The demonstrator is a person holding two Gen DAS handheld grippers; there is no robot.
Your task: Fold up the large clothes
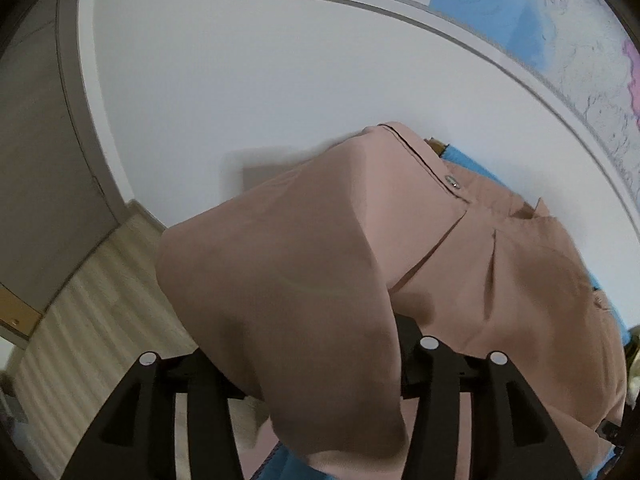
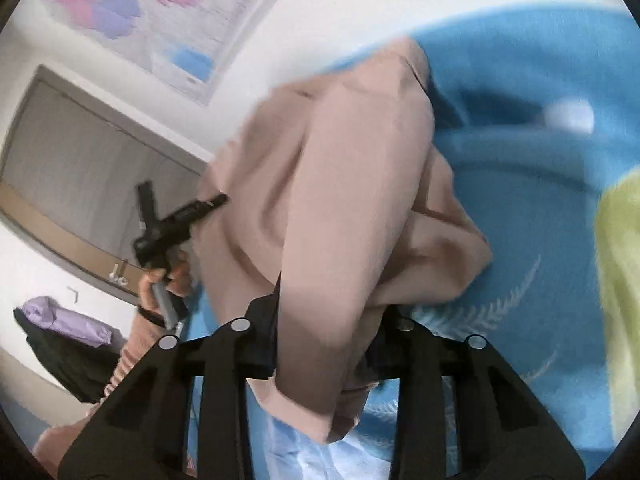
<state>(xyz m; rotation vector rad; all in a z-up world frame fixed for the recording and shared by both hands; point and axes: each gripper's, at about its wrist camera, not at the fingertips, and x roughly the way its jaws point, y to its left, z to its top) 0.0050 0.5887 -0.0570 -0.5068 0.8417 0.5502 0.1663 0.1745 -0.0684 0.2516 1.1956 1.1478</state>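
Here the pink trousers are hanging in a thick fold between both grippers, over a blue blanket that looks like a bed cover. The left gripper is standing with its jaws part open and cloth draped through the gap; whether the pads are pressing on it cannot be told, since the fabric is hiding them. The right gripper is showing narrower jaws, and a bunched fold is passing between them; it looks gripped, though the pads themselves are covered too.

To do this step well, both ends should be coming down together and level, so the fold is landing flat on the blanket rather than twisting. Neither side should be letting go until the cloth is resting on the surface, and the waistband edge should be staying aligned.

The left wrist view is showing the waistband with its metal button and the front pleat, plus a wooden floor. The right wrist view is showing the person's left hand around its handle, a yellow-green cloth at the edge and the wall map.
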